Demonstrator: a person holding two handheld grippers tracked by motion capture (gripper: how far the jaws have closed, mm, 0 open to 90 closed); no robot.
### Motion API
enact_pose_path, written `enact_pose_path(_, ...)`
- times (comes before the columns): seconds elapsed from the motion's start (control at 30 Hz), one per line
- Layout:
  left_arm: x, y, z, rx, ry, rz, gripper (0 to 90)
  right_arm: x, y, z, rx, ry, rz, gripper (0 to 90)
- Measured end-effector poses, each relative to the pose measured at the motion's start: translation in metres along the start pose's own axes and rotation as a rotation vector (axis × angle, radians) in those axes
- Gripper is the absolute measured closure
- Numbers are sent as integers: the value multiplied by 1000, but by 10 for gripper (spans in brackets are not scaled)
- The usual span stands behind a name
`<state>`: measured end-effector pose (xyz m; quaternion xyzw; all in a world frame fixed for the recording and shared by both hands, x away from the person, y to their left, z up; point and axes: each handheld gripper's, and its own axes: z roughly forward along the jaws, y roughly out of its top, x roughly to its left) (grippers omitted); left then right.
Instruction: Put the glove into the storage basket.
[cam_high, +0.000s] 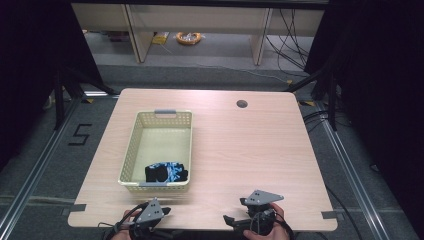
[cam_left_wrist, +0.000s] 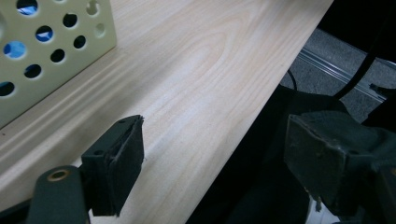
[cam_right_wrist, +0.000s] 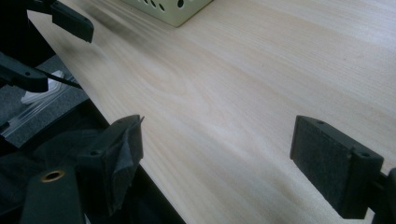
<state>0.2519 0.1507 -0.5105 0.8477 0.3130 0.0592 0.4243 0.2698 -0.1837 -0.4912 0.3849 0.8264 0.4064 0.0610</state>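
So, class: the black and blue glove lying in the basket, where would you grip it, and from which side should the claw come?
Grip the glove on its bunched middle, coming straight down from above. It lies low against the basket's near wall, and the walls block any sideways approach. The left claw sits closest, open at the table's near edge, so it probably suits best.

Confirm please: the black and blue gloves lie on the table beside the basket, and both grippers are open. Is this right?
Not quite. The gloves lie inside the basket, at its near end, as the high view shows. Both the left gripper and the right gripper are open.
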Motion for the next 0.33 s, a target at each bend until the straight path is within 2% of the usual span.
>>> enact_pose_path(0.03, 2, 0, -1, 6, 5, 19, 199, 0, -1, 0, 1, 2, -10, 180)
enact_pose_path(0.07, 1, -1, 0, 4, 9, -7, 199, 0, -1, 1, 0, 8, -12, 180)
enact_pose_path(0.1, 3, 0, -1, 15, 12, 24, 199, 0, -1, 1, -1, 23, -14, 180)
enact_pose_path(0.13, 4, 0, 0, 10, 12, 24, 199, 0, -1, 1, 5, 29, -15, 180)
enact_pose_path(0.2, 3, 0, 1, 6, 8, 11, 199, 1, -1, 1, 6, 18, -8, 180)
enact_pose_path(0.27, 3, 0, 1, 7, 6, 17, 200, 1, -1, 1, 10, 9, -9, 181)
enact_pose_path(0.33, 4, 0, 1, 12, 9, 23, 200, 3, -1, 1, 19, 10, 18, 180)
